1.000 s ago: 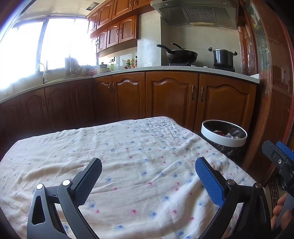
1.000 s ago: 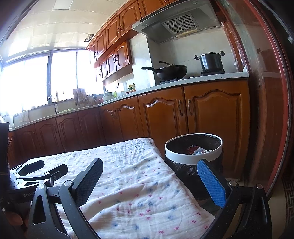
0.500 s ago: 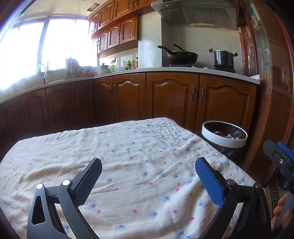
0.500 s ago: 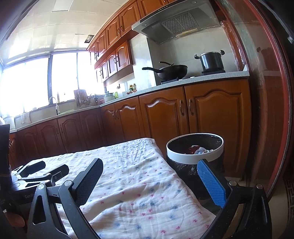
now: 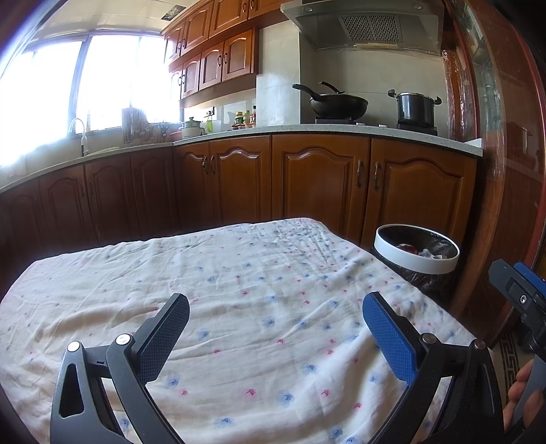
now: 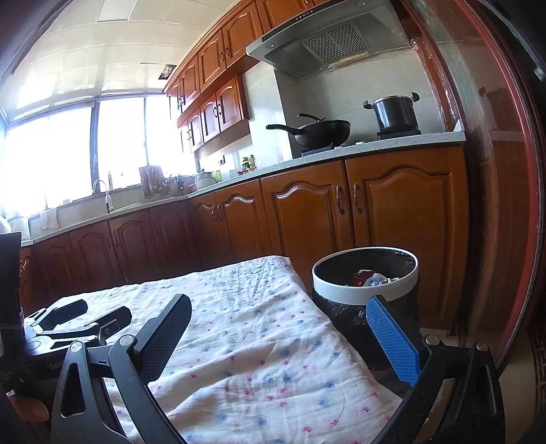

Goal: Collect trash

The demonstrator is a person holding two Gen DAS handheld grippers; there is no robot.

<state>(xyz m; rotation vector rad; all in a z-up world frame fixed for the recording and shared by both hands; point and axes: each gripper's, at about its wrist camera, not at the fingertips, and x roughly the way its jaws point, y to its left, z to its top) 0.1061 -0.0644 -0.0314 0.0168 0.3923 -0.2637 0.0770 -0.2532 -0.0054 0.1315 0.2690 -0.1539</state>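
Nearest the lens, the left gripper (image 5: 275, 336) hangs over the floral cloth (image 5: 259, 300) with its jaws wide apart and nothing between them: one finger is black, the other carries a blue textured pad. At the right edge of the left wrist view a bit of the right gripper (image 5: 518, 293) shows, with a person's fingers (image 5: 520, 382) wrapped round its handle below. The right gripper, seen from its own camera (image 6: 278, 336), is likewise spread open and empty, poised above the right-hand edge of the cloth. In that view the left gripper (image 6: 82, 317) lies low at the far left, and pale lettering on its body reads "Gen" before the rest is cut off; no other writing can be made out. The cloth, white with small blue and pink flowers, is wrinkled and covers the counter completely. Just beside its far right corner stands the trash bin (image 6: 365, 293), a black-lined bin with a white rim ring, holding a red item and some crumpled pale scraps (image 6: 370, 278). Behind it runs a row of brown wooden cabinets (image 5: 320, 181) under a pale worktop, where a black wok (image 5: 338, 104) and a dark lidded pot (image 5: 414, 109) sit on a stove below a range hood (image 5: 368, 24). Farthest off, to the left, a faucet (image 5: 76, 128) stands before a bright window (image 5: 85, 78).
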